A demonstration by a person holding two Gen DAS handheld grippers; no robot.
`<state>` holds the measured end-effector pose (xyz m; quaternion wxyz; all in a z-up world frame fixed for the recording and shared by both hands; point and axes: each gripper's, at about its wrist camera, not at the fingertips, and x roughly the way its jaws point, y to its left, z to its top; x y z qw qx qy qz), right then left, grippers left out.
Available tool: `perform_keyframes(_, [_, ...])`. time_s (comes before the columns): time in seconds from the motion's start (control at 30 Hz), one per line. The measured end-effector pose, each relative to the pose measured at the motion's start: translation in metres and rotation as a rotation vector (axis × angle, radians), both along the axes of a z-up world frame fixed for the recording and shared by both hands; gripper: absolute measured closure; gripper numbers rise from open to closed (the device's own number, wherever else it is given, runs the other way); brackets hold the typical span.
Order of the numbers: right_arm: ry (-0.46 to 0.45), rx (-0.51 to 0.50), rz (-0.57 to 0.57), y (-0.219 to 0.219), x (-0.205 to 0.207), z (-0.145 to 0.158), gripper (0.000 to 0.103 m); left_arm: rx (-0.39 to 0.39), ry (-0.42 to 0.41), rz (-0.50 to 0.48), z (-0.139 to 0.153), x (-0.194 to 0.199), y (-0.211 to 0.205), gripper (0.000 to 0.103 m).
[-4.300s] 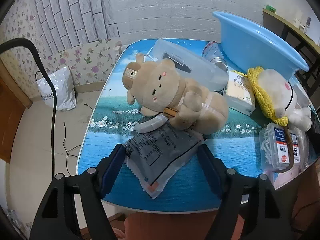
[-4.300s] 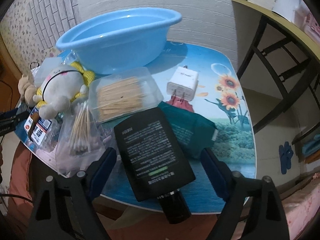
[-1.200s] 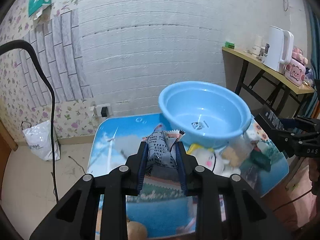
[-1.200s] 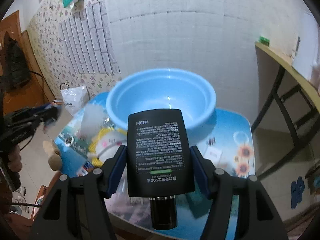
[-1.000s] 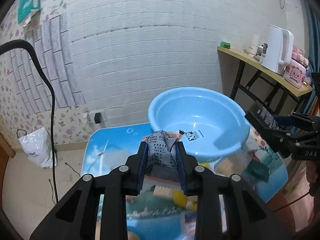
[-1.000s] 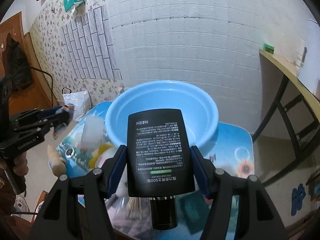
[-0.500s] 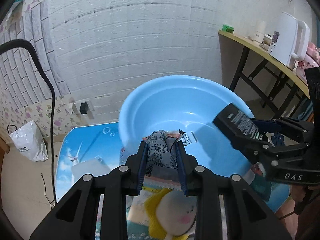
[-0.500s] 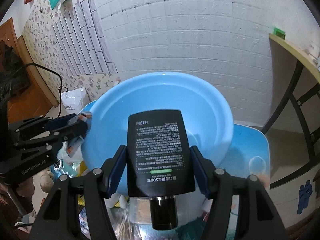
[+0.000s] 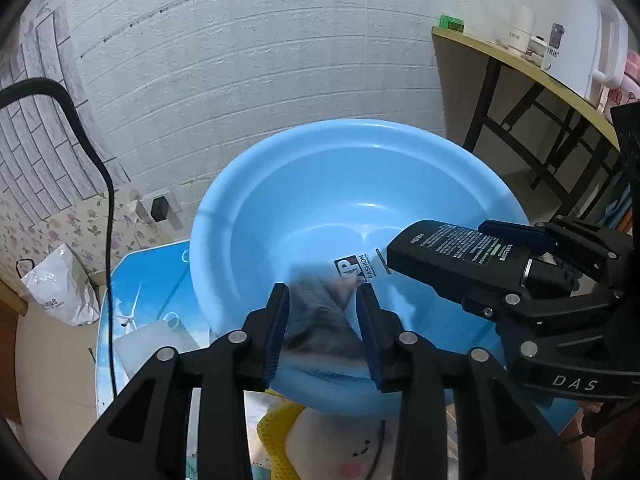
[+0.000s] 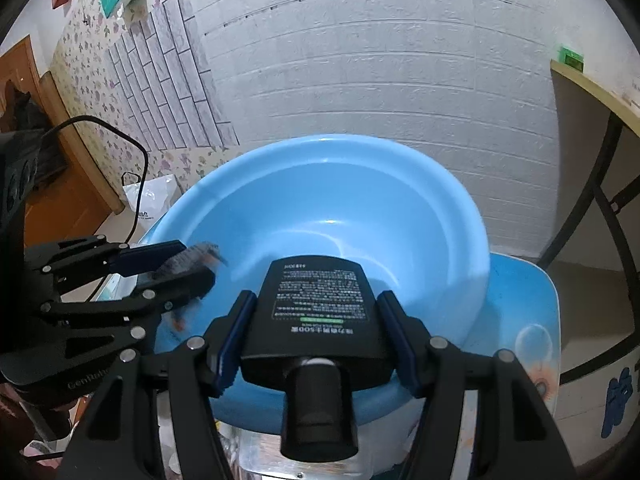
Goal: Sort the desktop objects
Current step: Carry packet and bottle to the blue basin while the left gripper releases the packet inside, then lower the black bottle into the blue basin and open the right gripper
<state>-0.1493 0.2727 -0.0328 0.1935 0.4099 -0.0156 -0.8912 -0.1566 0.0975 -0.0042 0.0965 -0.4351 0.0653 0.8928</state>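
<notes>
1. The left gripper (image 9: 322, 322) hangs over the near-left rim of the blue basin (image 9: 320, 184); its jaws have just been opening, and the blurred grey snack packet (image 9: 320, 316) sits loose between them.
2. The right gripper (image 10: 316, 334) has its jaws clamped on the black bottle (image 10: 318, 300) above the basin's near side.
3. Only the left wrist view shows the plush toy (image 9: 336, 448) on the bench below the basin.

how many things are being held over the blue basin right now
2. A grey snack packet, blurred, sits between the left gripper fingers above the near rim of the blue basin. A black bottle is clamped in the right gripper.
</notes>
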Motion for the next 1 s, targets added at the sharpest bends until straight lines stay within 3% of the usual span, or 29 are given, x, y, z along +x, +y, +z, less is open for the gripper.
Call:
perform_keyframes(0.1, [0.022, -0.02, -0.007, 0.002, 0.003, 0.003, 0.041, -0.003, -0.001, -0.004, 0.001, 0.001, 0.0, 0.068])
perform_keyframes(0.2, [-0.001, -0.04, -0.013, 0.006, 0.001, -0.001, 0.041, -0.004, -0.018, 0.006, -0.001, 0.001, -0.002, 0.054])
perform_keyframes(0.5, [0.009, -0.045, -0.006, 0.012, 0.01, 0.002, 0.041, -0.024, -0.011, 0.023, 0.002, 0.007, 0.001, 0.038])
perform_keyframes(0.7, [0.015, -0.059, -0.011, 0.017, 0.017, 0.007, 0.041, -0.02, 0.005, 0.076, 0.01, 0.011, -0.003, 0.014])
perform_keyframes(0.8, [0.022, -0.056, -0.012, 0.017, 0.026, 0.01, 0.04, 0.008, 0.008, 0.106, 0.013, 0.014, -0.009, 0.01])
perform_keyframes(0.87, [0.037, -0.045, -0.013, 0.016, 0.033, 0.012, 0.038, 0.02, 0.005, 0.145, 0.014, 0.016, -0.016, 0.009])
perform_keyframes(1.0, [0.064, -0.064, -0.046, 0.016, 0.052, 0.014, 0.012, 0.081, -0.02, 0.217, 0.012, 0.02, -0.032, 0.009])
